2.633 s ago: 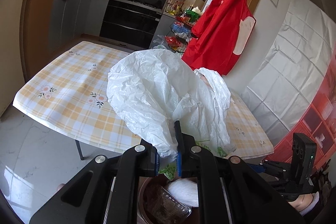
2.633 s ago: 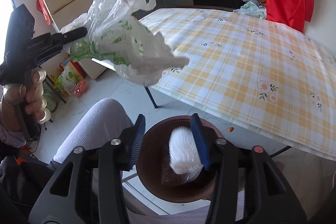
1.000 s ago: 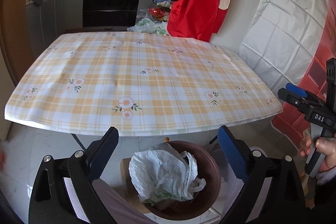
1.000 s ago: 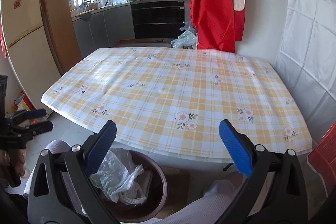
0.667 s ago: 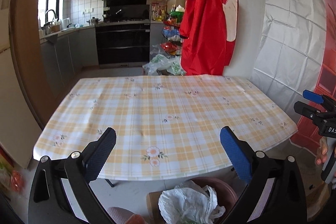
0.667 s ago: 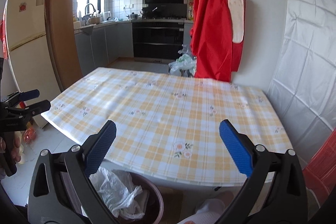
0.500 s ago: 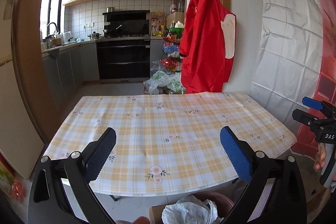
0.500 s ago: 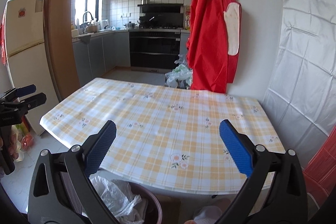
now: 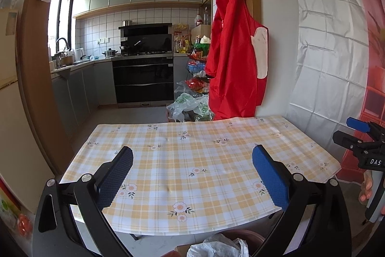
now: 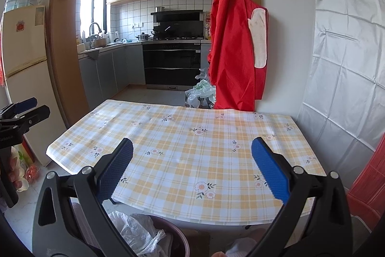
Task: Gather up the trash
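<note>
Both tools lifted since earlier, left tool (image 9: 192,172) and right tool (image 10: 192,171) wide open, bag (image 10: 134,236) in bin (image 10: 179,242)

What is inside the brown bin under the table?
A crumpled white plastic bag lies in the brown bin, filling most of what shows. Anything beneath the bag is covered, and the gripper fingers and picture edge hide the rest.

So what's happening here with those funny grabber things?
A person holds a grabber in each hand to collect trash. The left gripper and right gripper are both open and empty above the yellow checked tablecloth. A crumpled white plastic bag already sits in the round brown bin below the table edge.
</note>
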{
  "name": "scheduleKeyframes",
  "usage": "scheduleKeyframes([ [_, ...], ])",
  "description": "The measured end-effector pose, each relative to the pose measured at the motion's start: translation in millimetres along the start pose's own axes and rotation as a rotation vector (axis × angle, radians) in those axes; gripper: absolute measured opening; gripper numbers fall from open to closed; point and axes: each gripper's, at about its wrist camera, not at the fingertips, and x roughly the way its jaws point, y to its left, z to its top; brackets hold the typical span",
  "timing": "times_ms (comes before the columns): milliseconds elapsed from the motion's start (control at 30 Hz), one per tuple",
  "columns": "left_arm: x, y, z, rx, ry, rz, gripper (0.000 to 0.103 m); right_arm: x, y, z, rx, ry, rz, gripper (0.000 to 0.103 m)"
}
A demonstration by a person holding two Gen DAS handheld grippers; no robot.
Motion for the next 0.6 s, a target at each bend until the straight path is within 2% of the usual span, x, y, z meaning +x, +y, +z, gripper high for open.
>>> scheduleKeyframes([
  [433,-1.2,-6.7,-1.0,0.046,-0.004,0.047,0.097,2.6,-1.3,-2.8,0.007,0.010,-0.011,0.097],
  [600,-0.3,-7.0,-2.3,0.051,0.004,0.039,0.097,3.9,-2.2,-6.3,0.008,0.019,-0.015,0.097],
])
